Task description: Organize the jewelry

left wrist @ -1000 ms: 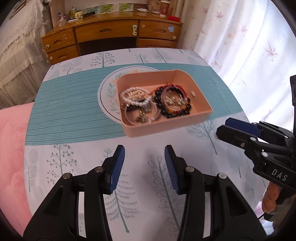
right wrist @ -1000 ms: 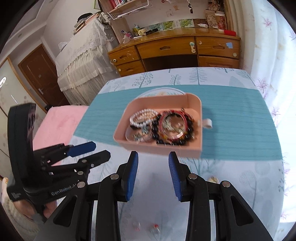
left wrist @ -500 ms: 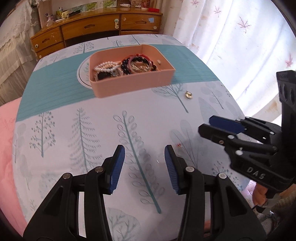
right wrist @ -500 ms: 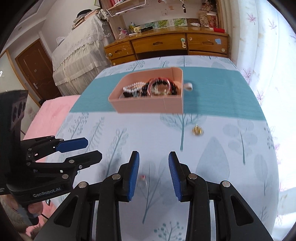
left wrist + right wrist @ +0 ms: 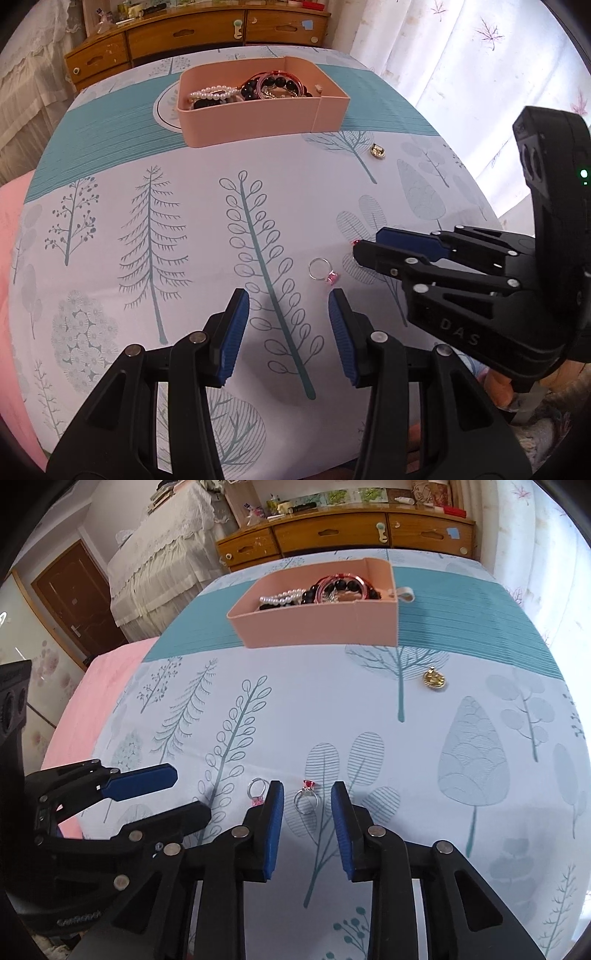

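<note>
Between the spread fingers of the right gripper (image 5: 307, 797) lies the red-stone ring (image 5: 305, 799), just ahead; its band lies flat. Left gripper (image 5: 288, 301) gapes empty too, the pink-stone ring (image 5: 322, 270) just off its right finger.

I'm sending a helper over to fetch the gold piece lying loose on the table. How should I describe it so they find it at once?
Start at the pink tray of bracelets on the teal band of the tablecloth. Just in front of its right corner, on a printed tree, lies the gold pendant. Unlike the two silver rings near the grippers, it is gold, solid and lies alone.

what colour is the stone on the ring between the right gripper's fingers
Red, on a silver ring; the right wrist view shows it best.
</note>
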Available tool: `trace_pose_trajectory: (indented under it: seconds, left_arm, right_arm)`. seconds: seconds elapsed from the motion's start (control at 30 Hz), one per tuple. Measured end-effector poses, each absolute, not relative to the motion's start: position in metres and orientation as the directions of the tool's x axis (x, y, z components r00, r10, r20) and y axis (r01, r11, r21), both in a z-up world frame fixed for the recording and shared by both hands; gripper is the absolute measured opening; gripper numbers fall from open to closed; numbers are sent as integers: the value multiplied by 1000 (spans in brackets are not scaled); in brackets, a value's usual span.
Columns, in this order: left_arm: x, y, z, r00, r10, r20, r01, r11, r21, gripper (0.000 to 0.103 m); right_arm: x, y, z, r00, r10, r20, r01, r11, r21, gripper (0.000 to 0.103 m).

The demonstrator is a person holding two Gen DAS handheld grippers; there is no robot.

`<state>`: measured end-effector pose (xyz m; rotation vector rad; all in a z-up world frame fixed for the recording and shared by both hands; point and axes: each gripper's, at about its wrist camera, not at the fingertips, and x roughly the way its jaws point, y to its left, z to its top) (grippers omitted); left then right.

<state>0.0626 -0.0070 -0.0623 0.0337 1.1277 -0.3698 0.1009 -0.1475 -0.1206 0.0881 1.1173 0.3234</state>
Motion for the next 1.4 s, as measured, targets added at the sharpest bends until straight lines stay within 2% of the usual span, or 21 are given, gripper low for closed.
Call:
trace_pose_trajectory:
  seconds: [0.27, 0.47, 0.8, 1.1, 1.17, 1.23, 1.4]
  left_arm:
    - [68, -6, -68, 361, -287, -887, 304, 936, -179, 42]
    - [69, -5, -70, 358, -291, -887, 301, 936, -185, 42]
    - [68, -16, -71, 334, -329, -883, 312, 923, -226, 42]
    - [81, -29, -85, 276, -347, -896, 232, 929, -289, 41]
    - [83, -32, -88, 269, -352, -896, 215, 929, -301, 39]
    - [85, -36, -89, 257, -361, -896, 209, 926, -314, 32]
    - [87, -48, -90, 246, -358, -901, 216, 926, -309, 31]
  right_arm:
    - [110, -134, -127, 405, 262, -876, -240, 955, 175, 24]
    - [110, -122, -129, 435, 211, -875, -278, 956, 92, 8]
    - [103, -149, -124, 446, 219, -868, -227, 966, 127, 8]
    - [97, -178, -118, 465, 245, -851, -158, 968, 193, 8]
    - [96, -182, -118, 467, 252, -848, -150, 967, 205, 8]
    - [96, -185, -118, 471, 254, -845, -142, 967, 211, 8]
    - [95, -194, -118, 482, 262, -836, -115, 965, 235, 8]
